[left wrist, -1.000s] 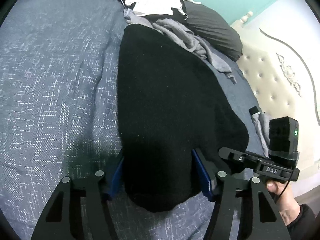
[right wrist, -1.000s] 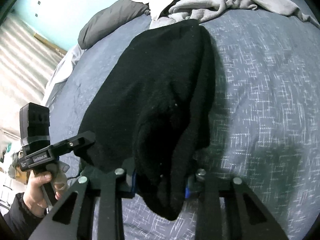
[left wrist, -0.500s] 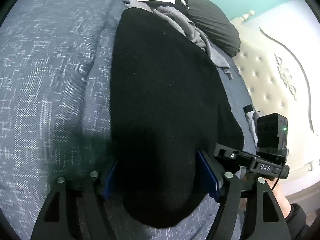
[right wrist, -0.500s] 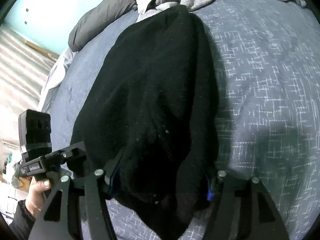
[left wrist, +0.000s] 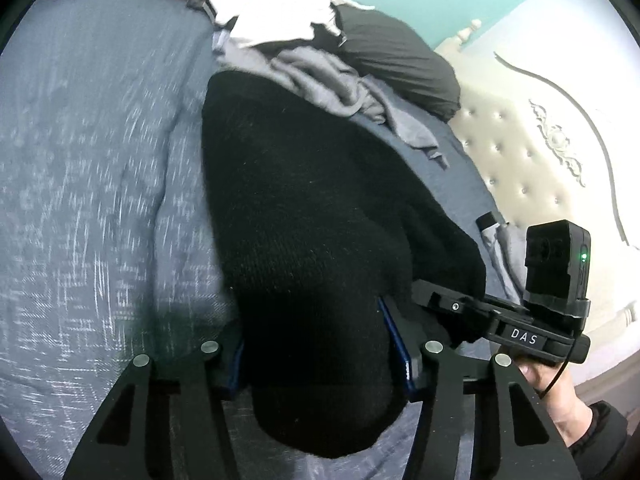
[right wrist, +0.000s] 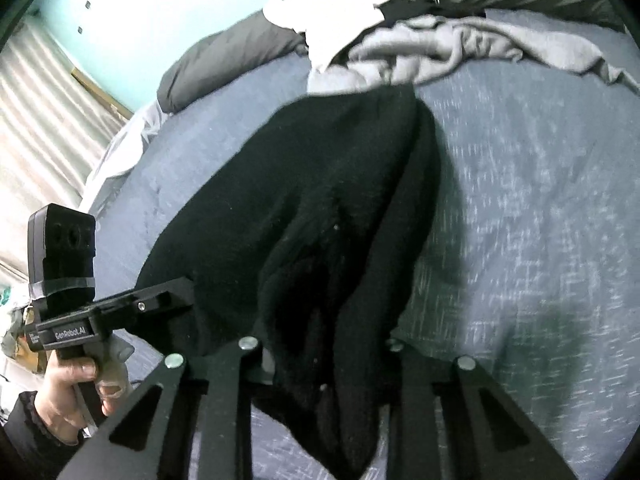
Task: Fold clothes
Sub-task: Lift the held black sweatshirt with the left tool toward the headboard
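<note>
One black garment, two hand-held grippers, one heap of laundry

Blue-grey bedding (left wrist: 92, 184) with a white fleck pattern covers the one bed, which fills both wrist views. Beyond it stand a teal wall and one cream tufted headboard (left wrist: 532, 168) with carved scrollwork.

One black knitted garment (left wrist: 312, 216) lies lengthwise across the middle of the bed, its far end touching the laundry heap by the headboard end and its near end raised off the covers at the bed's near edge. Two dark grey pillows (right wrist: 224, 64) lie at the far edge, one to either side of the heap. That heap holds one crumpled grey garment (right wrist: 452, 46) and one white garment (right wrist: 332, 16) on top of it.

Two hand-held grippers meet the garment's near end. The left hand-held gripper (left wrist: 320, 364) has its blue-lined fingers (left wrist: 396, 336) set apart with a thick bunch of black knit filling the gap, so it is clamped on the black knitted garment. The right hand-held gripper (right wrist: 324, 360) is likewise closed on a folded, hanging lobe of the same cloth.

Each camera sees the other gripper beside the garment, gripped by a bare hand (right wrist: 76, 384) in a dark sleeve; the second hand (left wrist: 556, 396) shows low in the left view.
</note>
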Action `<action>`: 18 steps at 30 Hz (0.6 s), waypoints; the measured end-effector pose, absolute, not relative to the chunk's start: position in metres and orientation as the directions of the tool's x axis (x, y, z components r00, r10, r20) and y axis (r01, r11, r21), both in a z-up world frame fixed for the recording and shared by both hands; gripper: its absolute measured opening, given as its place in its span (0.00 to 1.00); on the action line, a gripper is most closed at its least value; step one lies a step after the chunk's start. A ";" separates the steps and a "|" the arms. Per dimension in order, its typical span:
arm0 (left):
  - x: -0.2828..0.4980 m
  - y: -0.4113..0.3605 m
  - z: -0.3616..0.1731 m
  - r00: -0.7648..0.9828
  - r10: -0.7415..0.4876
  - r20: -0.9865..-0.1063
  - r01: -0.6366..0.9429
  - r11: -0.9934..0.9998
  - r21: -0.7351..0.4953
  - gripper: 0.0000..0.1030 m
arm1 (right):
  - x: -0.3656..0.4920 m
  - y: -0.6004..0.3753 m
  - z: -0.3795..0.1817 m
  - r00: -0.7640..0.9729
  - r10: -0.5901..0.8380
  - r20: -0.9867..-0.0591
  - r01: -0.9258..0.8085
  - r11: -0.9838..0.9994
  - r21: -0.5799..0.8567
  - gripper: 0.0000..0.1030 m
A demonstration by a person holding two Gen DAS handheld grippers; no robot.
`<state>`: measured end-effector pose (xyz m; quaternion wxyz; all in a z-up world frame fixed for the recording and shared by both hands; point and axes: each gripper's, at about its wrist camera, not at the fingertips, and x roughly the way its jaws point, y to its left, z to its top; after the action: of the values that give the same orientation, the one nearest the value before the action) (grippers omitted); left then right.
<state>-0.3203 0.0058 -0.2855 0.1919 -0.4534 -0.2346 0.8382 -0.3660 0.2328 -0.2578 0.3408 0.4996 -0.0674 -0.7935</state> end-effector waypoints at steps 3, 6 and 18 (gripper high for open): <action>-0.320 0.013 -0.263 -0.533 0.534 -0.656 -0.131 -0.818 -0.560 0.56 | -0.364 0.239 -0.238 -0.289 -0.623 -0.727 0.488 -0.749 0.448 0.24; -0.317 0.020 -0.243 -0.547 0.533 -0.645 -0.146 -0.820 -0.554 0.56 | -0.360 0.244 -0.218 -0.306 -0.632 -0.712 0.498 -0.744 0.446 0.24; -0.291 0.081 -0.147 -0.588 0.550 -0.593 -0.244 -0.820 -0.518 0.56 | -0.334 0.307 -0.128 -0.390 -0.637 -0.665 0.519 -0.748 0.413 0.23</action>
<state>-0.2913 0.0811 -0.1466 0.2284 -0.3923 -0.1950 0.8694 -0.3345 0.3071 -0.1276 0.3479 0.4291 -0.0689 -0.8307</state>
